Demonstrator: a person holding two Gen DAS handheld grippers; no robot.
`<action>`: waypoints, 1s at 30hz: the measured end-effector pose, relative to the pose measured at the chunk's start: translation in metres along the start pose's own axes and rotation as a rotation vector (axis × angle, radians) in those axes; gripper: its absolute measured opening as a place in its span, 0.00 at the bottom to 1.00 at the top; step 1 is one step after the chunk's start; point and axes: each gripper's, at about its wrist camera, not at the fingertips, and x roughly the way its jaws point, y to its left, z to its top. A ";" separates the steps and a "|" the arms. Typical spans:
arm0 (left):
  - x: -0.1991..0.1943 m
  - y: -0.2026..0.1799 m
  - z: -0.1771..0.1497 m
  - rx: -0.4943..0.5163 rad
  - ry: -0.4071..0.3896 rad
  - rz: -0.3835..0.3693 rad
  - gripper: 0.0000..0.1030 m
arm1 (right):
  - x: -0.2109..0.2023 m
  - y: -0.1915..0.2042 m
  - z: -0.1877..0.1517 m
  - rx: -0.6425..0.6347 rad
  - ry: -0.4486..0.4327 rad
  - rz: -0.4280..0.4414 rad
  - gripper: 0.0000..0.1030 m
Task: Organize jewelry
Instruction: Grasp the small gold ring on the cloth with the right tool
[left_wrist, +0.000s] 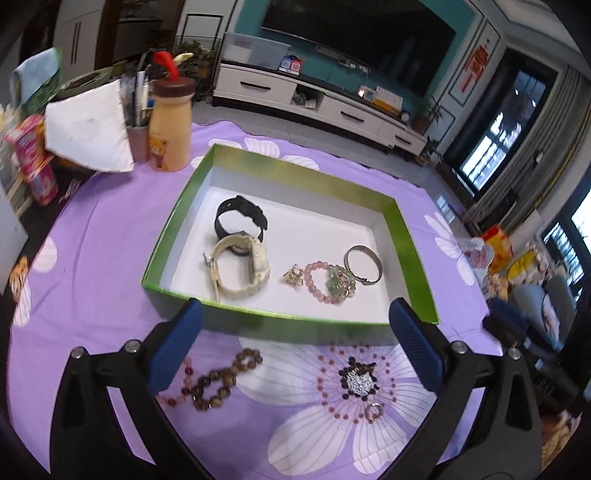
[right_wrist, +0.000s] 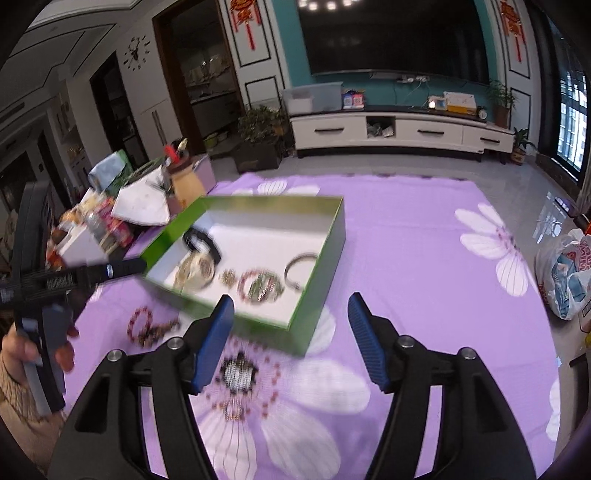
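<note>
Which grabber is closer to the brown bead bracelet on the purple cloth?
Left. The left gripper hangs right over the brown bead bracelet, beside its left jaw. The right gripper is further right, above the flower print.

Purple cloth (left_wrist: 110, 229) — green box (left_wrist: 291, 325), bead bracelets (left_wrist: 218, 384), ring (left_wrist: 373, 410).

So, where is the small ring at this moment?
In the left wrist view the small ring lies outside the green box, on the purple cloth lower right of centre, on a printed flower, right of the brown bead bracelet.
</note>
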 end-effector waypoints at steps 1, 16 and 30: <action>-0.002 0.000 -0.004 0.002 -0.013 -0.002 0.98 | 0.000 0.001 -0.007 -0.006 0.015 0.008 0.63; -0.016 0.011 -0.086 0.030 0.065 -0.032 0.98 | 0.034 0.045 -0.090 -0.148 0.224 0.087 0.56; 0.003 -0.008 -0.104 0.110 0.131 0.005 0.98 | 0.067 0.064 -0.097 -0.259 0.212 0.028 0.20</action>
